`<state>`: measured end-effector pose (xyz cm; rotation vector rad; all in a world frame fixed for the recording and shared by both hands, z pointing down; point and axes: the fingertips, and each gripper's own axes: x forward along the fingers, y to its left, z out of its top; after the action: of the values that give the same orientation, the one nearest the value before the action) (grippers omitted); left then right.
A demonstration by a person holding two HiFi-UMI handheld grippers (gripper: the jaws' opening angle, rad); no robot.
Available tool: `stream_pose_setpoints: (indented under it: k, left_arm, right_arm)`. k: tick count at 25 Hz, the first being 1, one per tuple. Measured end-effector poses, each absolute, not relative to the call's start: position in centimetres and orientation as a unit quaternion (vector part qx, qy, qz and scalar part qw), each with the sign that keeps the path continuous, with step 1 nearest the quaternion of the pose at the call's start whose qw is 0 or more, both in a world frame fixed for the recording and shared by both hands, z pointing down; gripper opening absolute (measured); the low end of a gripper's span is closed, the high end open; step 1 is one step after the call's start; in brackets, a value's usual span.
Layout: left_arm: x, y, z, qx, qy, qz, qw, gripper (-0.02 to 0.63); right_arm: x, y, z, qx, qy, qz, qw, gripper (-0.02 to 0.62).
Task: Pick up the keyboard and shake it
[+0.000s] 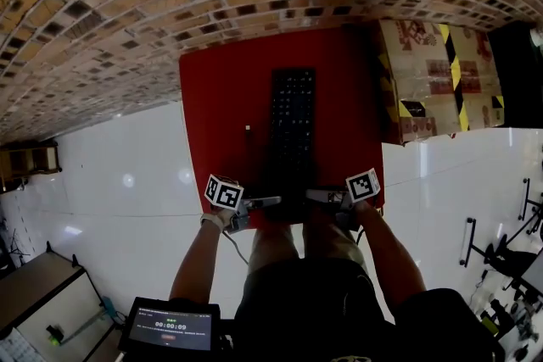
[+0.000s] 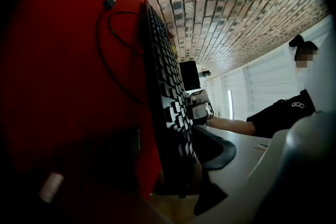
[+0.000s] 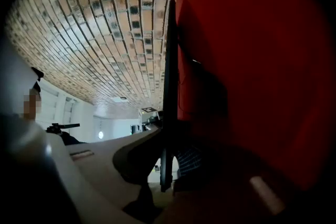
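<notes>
A small lit screen [image 1: 170, 326] sits nearest, low at the left beside the person's body. Beyond it both forearms [image 1: 193, 258] reach to the near edge of the red worktop [image 1: 221, 114]. The left gripper [image 1: 270, 202] is open. The near end of the black keyboard [image 1: 293, 119] stands between its jaws, one pad at the keys, the other apart from the underside with red showing between. The right gripper [image 1: 312, 196] is clamped on the keyboard's thin near edge. The keyboard lies lengthwise away from the person, mid-worktop. Its cable's plug [image 1: 247, 130] lies just left of it. A taped cardboard box [image 1: 433, 76] stands beside the worktop's right edge, and a brick wall [image 1: 127, 13] rises behind.
</notes>
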<state>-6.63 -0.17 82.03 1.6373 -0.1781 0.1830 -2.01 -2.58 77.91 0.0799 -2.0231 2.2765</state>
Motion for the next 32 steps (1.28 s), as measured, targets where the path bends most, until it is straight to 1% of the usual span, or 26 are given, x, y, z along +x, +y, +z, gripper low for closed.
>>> stream_pose_setpoints:
  k: [1,2,3,4,5,7,10,12,18,22,26,28,30,32]
  left_arm:
    - [-6.3,-0.2,81.7,0.727,-0.071,0.068,0.68,0.314]
    - [-5.9,-0.2,81.0,0.723,-0.058,0.05,0.687,0.3]
    - [-5.4,-0.2,80.2,0.718,-0.044,0.027,0.694,0.25]
    - [-5.1,-0.2,79.4,0.712,-0.032,0.002,0.702,0.177]
    - [-5.0,-0.3,78.7,0.7,-0.023,-0.022,0.713,0.148]
    - [-4.8,-0.4,77.6,0.674,-0.015,-0.061,0.736,0.116]
    - [-4.9,-0.6,76.8,0.664,-0.01,-0.084,0.743,0.107]
    - [-5.2,-0.7,76.3,0.663,-0.005,-0.094,0.743,0.107]
    - [-5.5,0.0,74.8,0.663,0.018,-0.104,0.741,0.107]
    - [-5.7,1.1,73.6,0.658,0.027,-0.116,0.744,0.109]
    - [-5.6,2.1,73.3,0.659,0.025,-0.117,0.743,0.109]
    - [-5.8,2.2,73.5,0.666,0.02,-0.115,0.737,0.109]
    - [-5.9,2.4,73.7,0.674,0.014,-0.102,0.732,0.109]
    - [-5.6,2.7,73.7,0.694,0.014,-0.076,0.716,0.109]
  right_arm:
    - [-2.0,-2.7,77.6,0.021,-0.664,0.746,0.041,0.055]
    - [-2.1,-2.8,77.4,0.016,-0.666,0.745,0.037,0.055]
    - [-2.1,-2.9,77.2,0.013,-0.668,0.743,0.035,0.055]
    - [-2.1,-2.9,77.1,0.011,-0.668,0.743,0.035,0.057]
    - [-2.0,-2.9,77.0,0.01,-0.667,0.744,0.036,0.055]
    - [-2.0,-2.9,77.0,0.008,-0.666,0.744,0.043,0.06]
    - [-2.0,-3.2,77.2,0.008,-0.668,0.742,0.06,0.086]
    - [-1.9,-4.5,77.4,0.009,-0.671,0.739,0.058,0.092]
    - [-0.7,-14.0,80.1,0.084,-0.68,0.728,0.037,0.094]
    - [-2.1,-18.7,81.5,0.088,-0.69,0.715,0.063,0.098]
    - [-4.4,-20.1,81.9,0.066,-0.684,0.723,0.079,0.101]
    - [-4.7,-20.1,82.5,0.064,-0.688,0.716,0.098,0.1]
    - [-4.9,-19.8,82.2,0.058,-0.686,0.719,0.094,0.083]
    - [-4.8,-19.7,81.5,0.056,-0.698,0.708,0.092,0.081]
